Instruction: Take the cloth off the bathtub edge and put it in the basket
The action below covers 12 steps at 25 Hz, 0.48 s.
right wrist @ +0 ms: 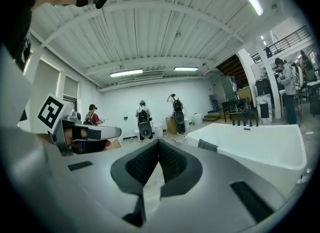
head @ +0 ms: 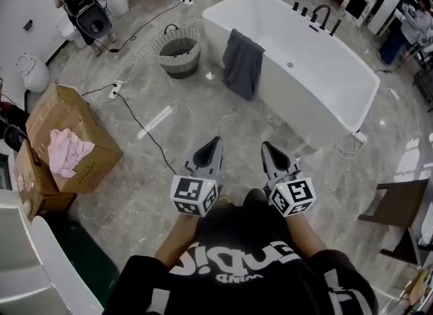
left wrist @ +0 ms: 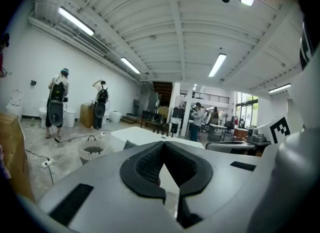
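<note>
A dark grey cloth [head: 242, 63] hangs over the near edge of the white bathtub [head: 318, 80]. Left of the tub a light woven basket [head: 178, 51] stands on the marble floor. My two grippers are held low in front of me, well short of the tub, pointing towards it. The left gripper [head: 215, 143] is shut with nothing in it, and so is the right gripper [head: 266, 146]. The left gripper view shows its tips [left wrist: 163, 143] meeting, with the basket [left wrist: 92, 149] and a corner of the cloth [left wrist: 129, 144] beyond. In the right gripper view the cloth [right wrist: 208, 145] sits on the tub [right wrist: 250, 147].
A cardboard box [head: 74, 128] with a pink cloth [head: 67, 151] on it stands at the left. Black cables [head: 145, 131] and a power strip [head: 115, 89] lie on the floor between box and basket. A dark chair [head: 399, 205] is at the right. A person with a backpack [head: 84, 6] stands far left.
</note>
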### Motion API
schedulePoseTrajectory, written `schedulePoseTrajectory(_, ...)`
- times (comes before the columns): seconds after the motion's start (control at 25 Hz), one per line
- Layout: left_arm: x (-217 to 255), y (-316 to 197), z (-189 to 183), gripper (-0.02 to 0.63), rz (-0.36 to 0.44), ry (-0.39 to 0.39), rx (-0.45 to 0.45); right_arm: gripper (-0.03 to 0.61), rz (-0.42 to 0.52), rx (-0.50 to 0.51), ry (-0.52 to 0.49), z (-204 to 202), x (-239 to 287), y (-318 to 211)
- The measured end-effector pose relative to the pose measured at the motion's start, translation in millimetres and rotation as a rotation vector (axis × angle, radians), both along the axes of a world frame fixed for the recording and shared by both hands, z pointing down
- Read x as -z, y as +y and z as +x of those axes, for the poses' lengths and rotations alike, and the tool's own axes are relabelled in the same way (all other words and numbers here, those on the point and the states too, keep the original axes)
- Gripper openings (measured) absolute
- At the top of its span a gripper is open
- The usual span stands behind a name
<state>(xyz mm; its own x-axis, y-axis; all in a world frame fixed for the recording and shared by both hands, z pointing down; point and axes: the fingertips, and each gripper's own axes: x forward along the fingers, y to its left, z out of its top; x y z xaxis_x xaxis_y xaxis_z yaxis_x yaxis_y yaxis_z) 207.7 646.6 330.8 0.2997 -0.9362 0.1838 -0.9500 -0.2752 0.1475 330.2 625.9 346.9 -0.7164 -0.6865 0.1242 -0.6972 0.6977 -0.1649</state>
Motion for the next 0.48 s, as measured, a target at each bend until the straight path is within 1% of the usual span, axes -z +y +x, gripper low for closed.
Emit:
schedulePoseTrajectory(0.12,-5.3,-3.2,-13.8,0.014,-0.004,-0.019,-0.017,0.014,-0.006,-0.022,-0.002,-10.3,-5.7,-0.3)
schedulePoseTrajectory(0.24,-13.1,-6.7,-24.0,0.014,-0.022,-0.01,-0.025,0.014,-0.022,-0.046,-0.001,-14.6,-10.6,-3.7)
schedulePoseTrajectory(0.48,-20.0,-33.7,-35.9,0.014,-0.021,-0.012,-0.037,0.014,-0.023,-0.083,-0.013,-20.2,-16.5,-32.2)
